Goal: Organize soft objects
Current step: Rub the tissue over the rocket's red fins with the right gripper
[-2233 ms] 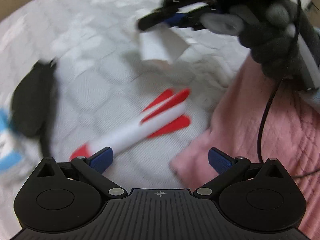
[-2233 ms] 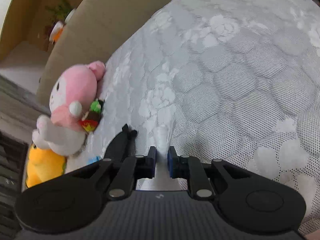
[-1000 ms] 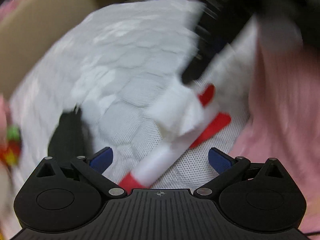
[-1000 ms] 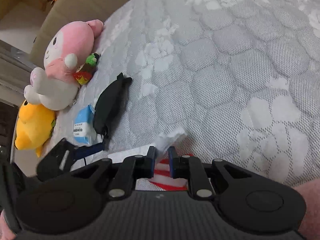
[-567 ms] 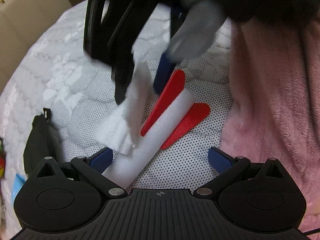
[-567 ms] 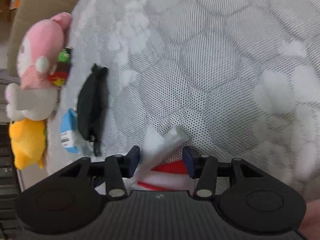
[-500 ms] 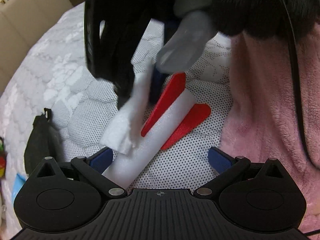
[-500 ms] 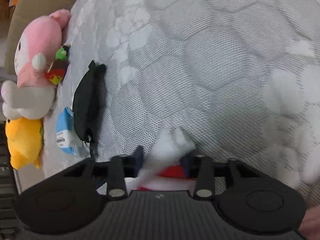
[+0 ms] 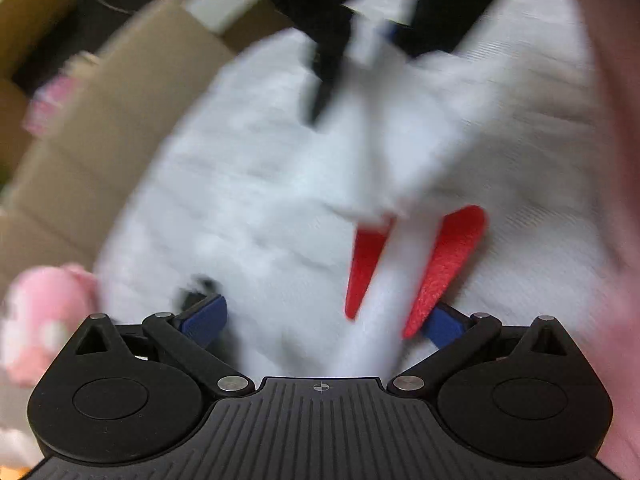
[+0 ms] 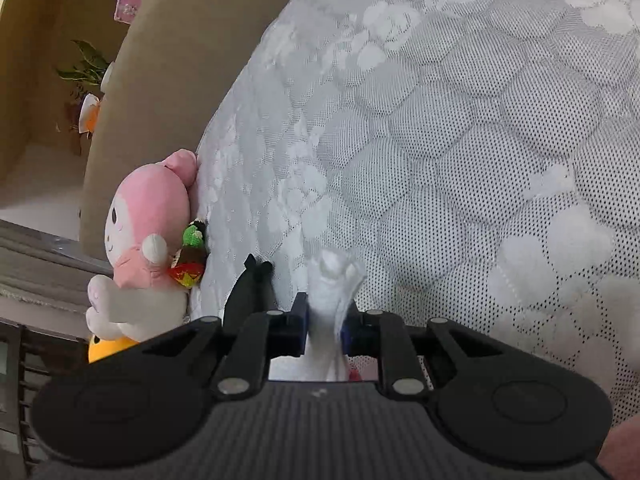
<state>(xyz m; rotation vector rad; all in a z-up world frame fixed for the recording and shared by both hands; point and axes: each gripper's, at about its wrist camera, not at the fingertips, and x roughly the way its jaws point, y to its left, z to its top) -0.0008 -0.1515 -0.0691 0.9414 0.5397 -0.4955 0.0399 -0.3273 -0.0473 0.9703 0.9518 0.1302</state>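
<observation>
Both claws tilt downward over the bed. The right claw is closing narrow, its pads pinching one white tissue that sticks up between them. The left claw stands wide, holding nothing; one red-finned white rocket lies on the bed between its fingers, nearer the right one. At the bed's edge sit one pink plush, one yellow plush and one black pouch.

Left gripper wide open, foam rocket between
</observation>
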